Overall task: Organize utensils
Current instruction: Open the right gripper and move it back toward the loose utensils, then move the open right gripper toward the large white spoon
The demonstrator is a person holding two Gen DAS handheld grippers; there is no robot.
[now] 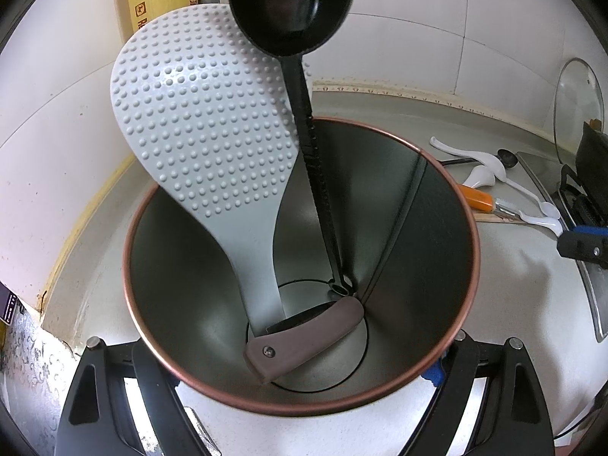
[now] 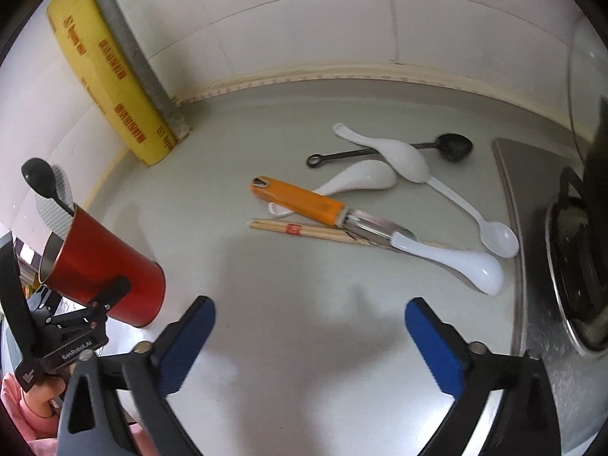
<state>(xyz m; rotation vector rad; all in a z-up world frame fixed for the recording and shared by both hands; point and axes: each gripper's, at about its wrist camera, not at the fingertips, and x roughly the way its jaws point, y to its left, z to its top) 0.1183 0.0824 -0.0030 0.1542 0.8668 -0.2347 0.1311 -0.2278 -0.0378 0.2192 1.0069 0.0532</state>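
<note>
My left gripper (image 1: 300, 383) is shut on a red metal utensil holder (image 2: 114, 266), its fingers clamped on either side of the copper rim (image 1: 471, 228). Inside stand a grey dimpled rice paddle (image 1: 197, 114) and a black ladle (image 1: 290, 3). A brown-handled tool (image 1: 304, 336) lies on the bottom. My right gripper (image 2: 309, 307) hangs open over bare counter, nothing between its blue pads (image 2: 190, 334). Beyond it lie an orange-handled peeler (image 2: 304, 201), wooden chopsticks (image 2: 304, 230), several white spoons (image 2: 402, 155) and a small black spoon (image 2: 454, 146).
A yellow roll of cling film (image 2: 110, 95) leans in the tiled back corner beside a grey pipe (image 2: 125, 38). A gas stove (image 2: 570, 247) borders the counter on the right, with a glass lid (image 1: 577, 106) against the wall. A person's hand in a pink sleeve (image 2: 34, 402) holds the left gripper.
</note>
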